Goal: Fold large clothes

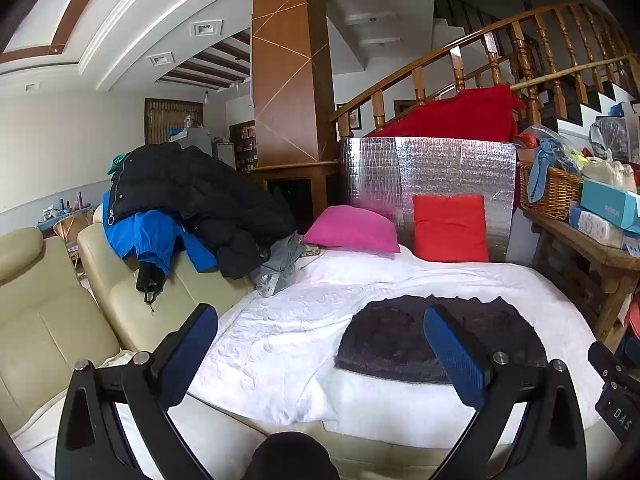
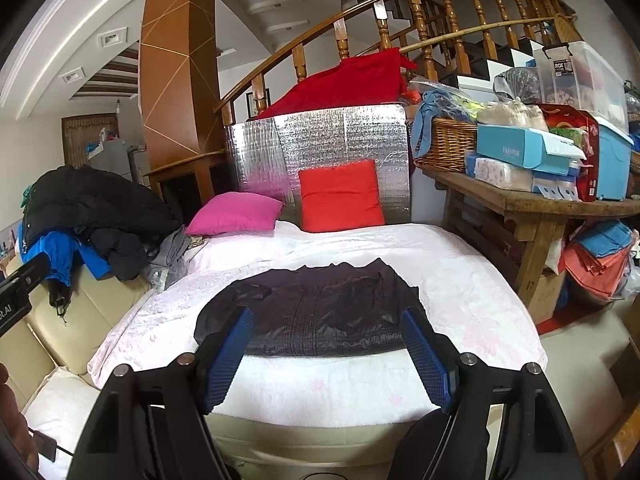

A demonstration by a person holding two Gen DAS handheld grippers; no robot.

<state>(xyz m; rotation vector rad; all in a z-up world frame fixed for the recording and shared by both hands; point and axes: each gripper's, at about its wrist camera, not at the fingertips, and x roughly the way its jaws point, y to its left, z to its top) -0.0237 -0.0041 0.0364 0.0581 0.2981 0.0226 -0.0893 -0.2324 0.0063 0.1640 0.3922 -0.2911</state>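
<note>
Both jaws spread, empty: right gripper [image 2: 326, 330], left gripper [image 1: 320, 332]. Ahead of right: dark garment [image 2: 308, 312], flat on white bedspread [image 2: 460, 280]. Pinch near corners, fold evenly.

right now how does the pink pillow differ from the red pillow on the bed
The pink pillow lies flat on the white bedspread; the red pillow stands upright, leaning on the silver foil panel. The pink pillow sits nearer the pile of jackets, the red pillow nearer the wooden table. Both are plain, squarish and at the far end of the bed.
</note>
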